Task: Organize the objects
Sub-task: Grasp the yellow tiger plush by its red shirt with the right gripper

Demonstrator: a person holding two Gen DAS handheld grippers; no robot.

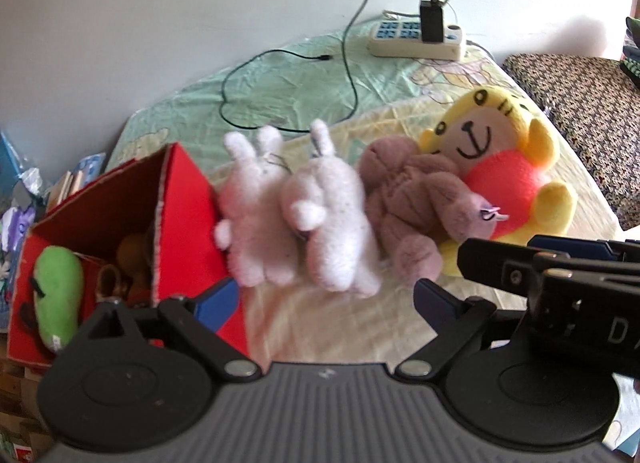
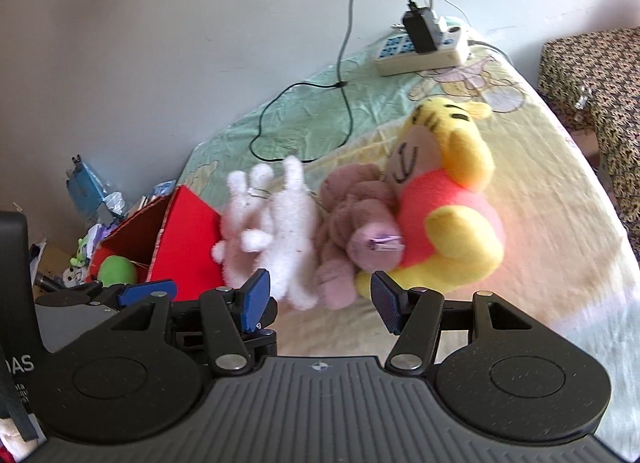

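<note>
Both the left tongs and the right tongs hang released and empty over the bed, with the row of plush toys just ahead of them. The two white rabbits lie ahead of the left tongs beside the red box, which sits to their left already holding a green plush. The mauve plush and yellow bear lie ahead of the right tongs. Likely best: pinch one rabbit across its body, lift clear of its neighbour, and carry it left into the box.
</note>
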